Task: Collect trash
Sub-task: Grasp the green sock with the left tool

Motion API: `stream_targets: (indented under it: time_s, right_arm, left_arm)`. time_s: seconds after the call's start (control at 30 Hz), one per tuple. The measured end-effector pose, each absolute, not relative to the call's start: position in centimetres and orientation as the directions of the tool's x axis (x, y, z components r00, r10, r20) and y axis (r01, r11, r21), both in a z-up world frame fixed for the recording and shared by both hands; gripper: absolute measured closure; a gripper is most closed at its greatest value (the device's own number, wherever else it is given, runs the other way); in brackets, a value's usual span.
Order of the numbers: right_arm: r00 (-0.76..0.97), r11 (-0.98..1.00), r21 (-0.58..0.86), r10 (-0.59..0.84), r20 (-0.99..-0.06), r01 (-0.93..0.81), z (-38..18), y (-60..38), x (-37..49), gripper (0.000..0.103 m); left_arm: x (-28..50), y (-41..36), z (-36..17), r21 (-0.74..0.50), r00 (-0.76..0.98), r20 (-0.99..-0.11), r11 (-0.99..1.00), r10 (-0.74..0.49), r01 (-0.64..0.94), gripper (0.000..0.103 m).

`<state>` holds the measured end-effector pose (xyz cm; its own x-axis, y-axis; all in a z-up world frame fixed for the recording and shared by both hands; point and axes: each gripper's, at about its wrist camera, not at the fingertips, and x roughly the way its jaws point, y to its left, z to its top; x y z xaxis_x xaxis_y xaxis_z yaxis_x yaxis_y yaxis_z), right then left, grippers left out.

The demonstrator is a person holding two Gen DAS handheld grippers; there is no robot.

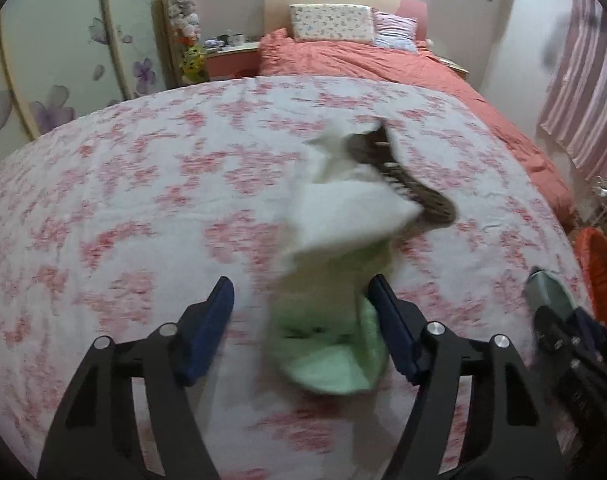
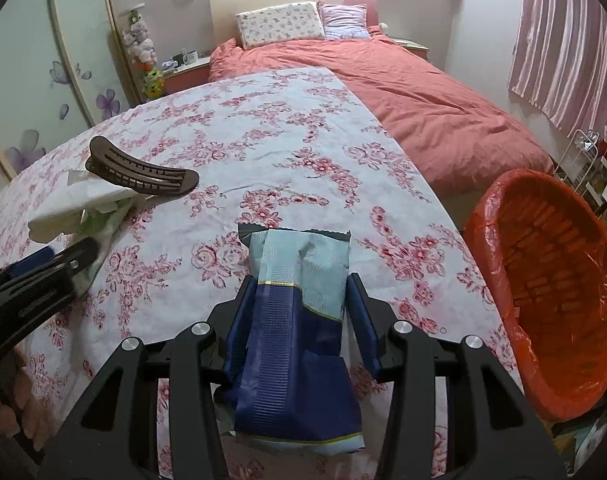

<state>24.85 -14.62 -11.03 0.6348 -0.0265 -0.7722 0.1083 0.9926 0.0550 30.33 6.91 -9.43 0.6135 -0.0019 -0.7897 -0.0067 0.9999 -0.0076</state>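
A blue and pale teal wrapper point(image 2: 299, 320) sits lengthwise between the 2 blue pads of the right gripper point(image 2: 299, 308), which is closed about halfway with both pads pressing the wrapper's sides; its lower end hangs toward the camera and its serrated top edge points away over the tablecloth point(image 2: 283, 152). The same wrapper shows as a grey-teal tip point(image 1: 547, 288) at the right edge of the left wrist view. A second piece of trash, a blurred white tissue point(image 1: 343, 208) above a pale green bag point(image 1: 335, 348), lies between the fingers of the left gripper point(image 1: 301, 312). The right pad point(image 1: 391, 320) meets the green bag's edge; the left pad point(image 1: 207, 328) stands clear of it, so the jaws are partly open and grip nothing firmly. In the right wrist view the tissue point(image 2: 75, 204) lies at the left of the table, just beyond the left gripper's finger point(image 2: 43, 268). A brown hair clip point(image 2: 143, 174) rests partly on the tissue, tilted. The white cloth with pink flowers covers the table. A bin lined with an orange bag point(image 2: 543, 292) stands just beside the table's right edge, near the right gripper. Behind the table is a bed point(image 2: 403, 92) with a salmon cover and 2 pillows point(image 2: 279, 24) at the headboard. Striped curtains point(image 2: 563, 48) hang at the right.
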Motion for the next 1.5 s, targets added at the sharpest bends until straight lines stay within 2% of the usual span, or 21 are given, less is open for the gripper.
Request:
stream_targets:
  time_s: [0.2,0.57,1.5]
  right_arm:
    - [0.631,0.994,0.024,-0.047,-0.775,0.104,-11.1,-14.1,25.3,0.052]
    - [0.628,0.995,0.03,-0.034,-0.777,0.091,-11.1,-13.9,25.4,0.044]
    - [0.628,0.995,0.036,-0.028,-0.778,0.089,-11.2,-13.9,25.4,0.04]
  left_arm:
    - [29.7,10.0,-9.5,-0.033,0.614,-0.789,0.998,0.008,-0.055,0.03]
    - [29.5,10.3,-9.5,-0.068,0.616,-0.788,0.996,-0.019,-0.056,0.023]
    - [29.5,10.4,-9.6,-0.095,0.618,-0.785,0.994,-0.047,-0.046,0.016]
